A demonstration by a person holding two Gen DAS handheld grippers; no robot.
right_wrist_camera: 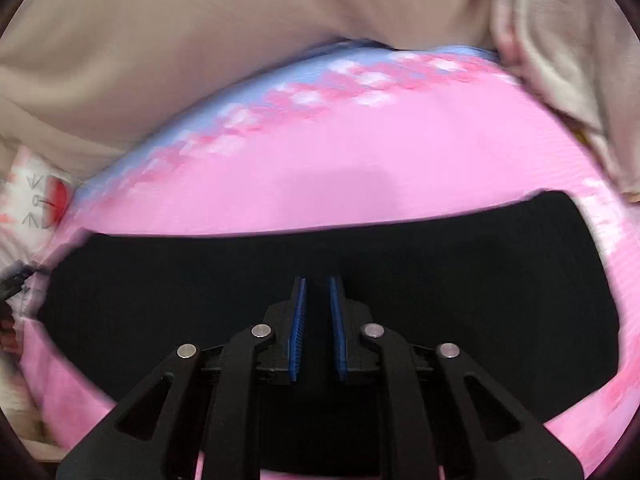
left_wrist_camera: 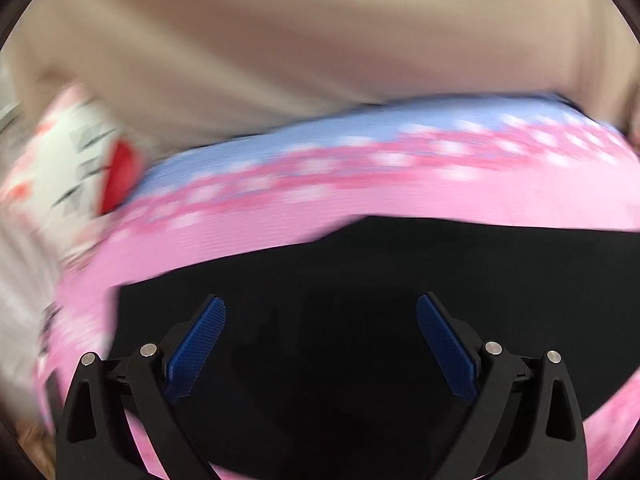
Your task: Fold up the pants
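The black pants (left_wrist_camera: 360, 280) lie on a pink mat (left_wrist_camera: 360, 200) and fill the lower half of the left wrist view. My left gripper (left_wrist_camera: 320, 308) is open wide just above the black cloth, with nothing between its blue pads (left_wrist_camera: 200, 344). In the right wrist view the pants (right_wrist_camera: 200, 280) spread across the pink mat (right_wrist_camera: 340, 168). My right gripper (right_wrist_camera: 318, 284) has its blue pads (right_wrist_camera: 298, 328) nearly together over the black cloth; a narrow gap shows and I cannot tell if cloth is pinched.
Beige bedding (left_wrist_camera: 280, 40) lies beyond the mat, and also shows in the right wrist view (right_wrist_camera: 200, 32). A white item with a red spot (left_wrist_camera: 100, 160) sits at the mat's left edge. Crumpled pale cloth (right_wrist_camera: 560, 60) lies at the right.
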